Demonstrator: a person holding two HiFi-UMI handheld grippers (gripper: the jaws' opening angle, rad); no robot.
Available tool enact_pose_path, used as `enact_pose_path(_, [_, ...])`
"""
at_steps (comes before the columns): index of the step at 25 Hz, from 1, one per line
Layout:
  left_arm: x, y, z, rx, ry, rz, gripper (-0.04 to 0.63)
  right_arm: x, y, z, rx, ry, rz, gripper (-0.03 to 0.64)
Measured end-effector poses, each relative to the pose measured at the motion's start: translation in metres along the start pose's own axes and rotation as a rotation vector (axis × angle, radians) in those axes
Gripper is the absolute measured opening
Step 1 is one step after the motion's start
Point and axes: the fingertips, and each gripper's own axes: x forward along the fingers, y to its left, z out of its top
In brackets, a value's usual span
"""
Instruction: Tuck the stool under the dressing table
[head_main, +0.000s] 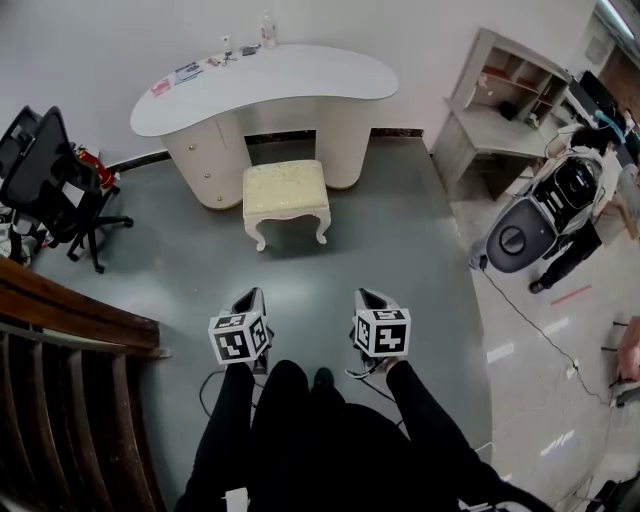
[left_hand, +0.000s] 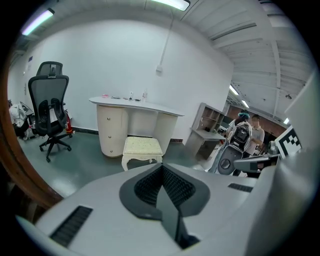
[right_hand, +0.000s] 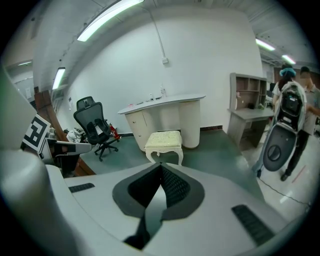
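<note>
cream padding tops the stool (head_main: 286, 190), over a white carved frame on four short curved legs. it stands on the grey-green floor (head_main: 400, 260) just in front of the knee gap of the dressing table (head_main: 300, 75), between the drawer pedestal (head_main: 200, 160) and the rounded right support (head_main: 343, 135). its far edge is near the mouth of the gap, but most of the seat is out in the open, so it is not yet tucked.

the seat is oblong. its long axis runs side to side, parallel to the table front, with one long side facing the person. that suits a straight push into the gap.

the frame looks stiff and probably light, and the legs should slide on the smooth floor. the cushion would give under a pinch, so the white rail below it, on the near long side, looks the better place to take hold or push. pressing high could tip it.

the left gripper (head_main: 250, 295) and right gripper (head_main: 367, 295) hang side by side well back from the stool, pointing toward it. each has its jaws pressed together with nothing between them.
</note>
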Motion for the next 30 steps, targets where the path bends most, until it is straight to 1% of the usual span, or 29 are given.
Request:
enact_pose_path(8, [0.017, 0.0, 0.025, -0.016, -0.023, 0.023, 0.008, 0.008, -0.02, 0.021, 0.004, -0.005, -0.009, 0.005])
enact_pose_path(13, [0.03, 0.001, 0.032, -0.008, -0.02, 0.03, 0.008, 0.019, -0.029, 0.03, 0.026, -0.006, -0.018, 0.005])
enact_pose_path(19, [0.05, 0.009, 0.037, -0.006, -0.013, 0.039, 0.008, 0.042, -0.032, 0.038, 0.03, 0.003, -0.008, 0.005])
enact_pose_path(25, [0.078, 0.03, 0.044, -0.023, 0.011, 0.046, 0.008, 0.072, -0.031, 0.056, 0.022, 0.02, -0.008, 0.005])
enact_pose_path(30, [0.119, 0.053, 0.057, -0.026, 0.03, 0.045, 0.008, 0.118, -0.031, 0.073, 0.01, 0.042, -0.011, 0.005])
